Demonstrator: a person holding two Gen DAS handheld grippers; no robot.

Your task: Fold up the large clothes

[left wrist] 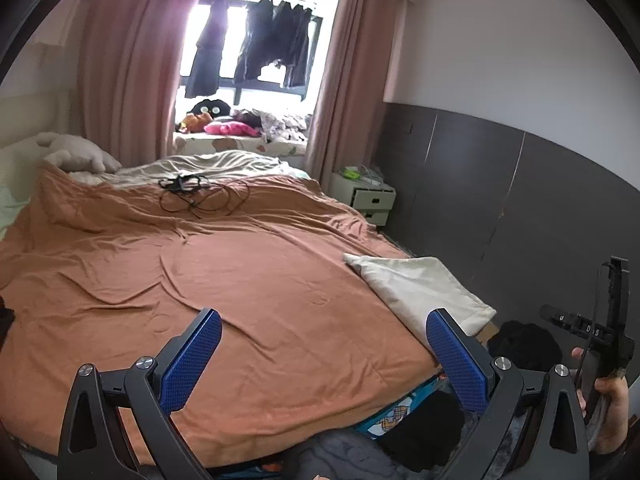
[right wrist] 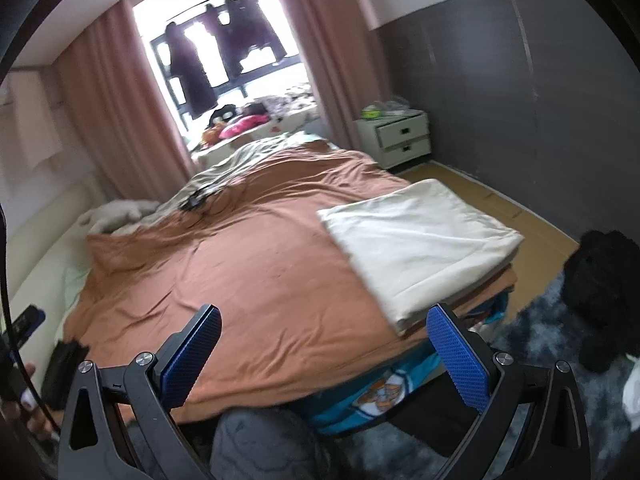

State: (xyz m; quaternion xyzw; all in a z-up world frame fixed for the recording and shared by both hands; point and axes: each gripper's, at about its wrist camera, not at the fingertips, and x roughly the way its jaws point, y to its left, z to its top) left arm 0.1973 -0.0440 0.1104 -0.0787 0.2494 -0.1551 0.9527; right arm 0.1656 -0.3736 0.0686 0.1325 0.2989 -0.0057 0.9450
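A folded cream-white cloth [left wrist: 420, 292] [right wrist: 416, 244] lies flat on the near right corner of the bed, on the orange-brown cover [left wrist: 208, 280] [right wrist: 240, 264]. My left gripper [left wrist: 324, 356] hangs open above the bed's near edge, nothing between its blue pads. The right gripper [right wrist: 324, 356] is open too, above the near edge with the cream cloth just ahead of its right finger. In the left wrist view a hand [left wrist: 604, 412] holds the other gripper at far right. A black garment [left wrist: 524, 344] [right wrist: 604, 300] lies in a heap on the floor to the bed's right.
A tangle of black cable [left wrist: 196, 194] [right wrist: 200, 200] lies on the far part of the bed. A white nightstand [left wrist: 370, 200] [right wrist: 400, 138] stands by the grey wall. Pink curtains frame a window with dark clothes hanging. A grey rug [right wrist: 532, 344] covers the floor.
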